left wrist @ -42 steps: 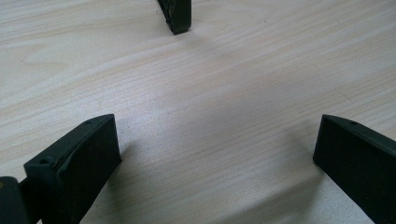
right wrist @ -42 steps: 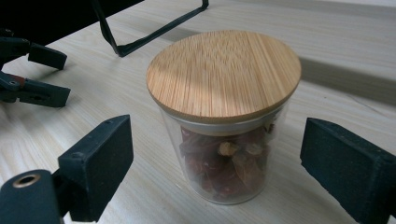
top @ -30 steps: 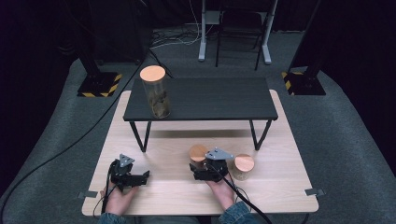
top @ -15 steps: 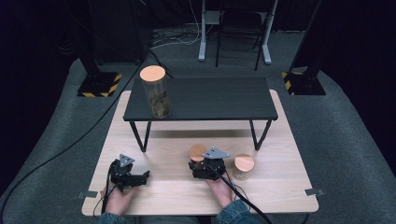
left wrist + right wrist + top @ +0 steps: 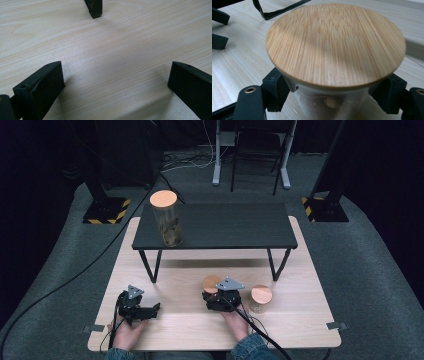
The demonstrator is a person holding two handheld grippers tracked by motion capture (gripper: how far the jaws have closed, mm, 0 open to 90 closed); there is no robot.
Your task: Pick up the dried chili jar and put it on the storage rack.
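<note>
1. Desk (image 5: 300, 320): pale wood, same layout as 1 s ago. Nothing on it has shifted.
2. Low black table (image 5: 225, 225) stands at the far half of the desk, unchanged.
3. Tall jar (image 5: 167, 222), bamboo lid, sits on the black table's left end. Untouched, same spot.
4. Small jar (image 5: 212, 282), bamboo lid, stands on the desk just in front of the black table, mid-right. Same place as 0.5 s ago, so not lifted yet.
5. Second small jar (image 5: 260, 298) is near it on the right, apart and unmoved.
6. Right hand-held gripper (image 5: 216, 292): only a slight nudge left vs 1 s ago. In the right gripper view its jaws sit either side of the glass under the lid (image 5: 335, 45), apparently touching both sides, so it's clamped on the small jar. Judgement: grasp looks set, lift probably comes next.
7. Left hand-held gripper (image 5: 152, 309) rests on the desk at front left, no change. Jaws spread wide w/ bare wood between them (image 5: 115, 82), holding nothing.
8. Writing: no brand, label or text readable on jars, lids or grippers.
</note>
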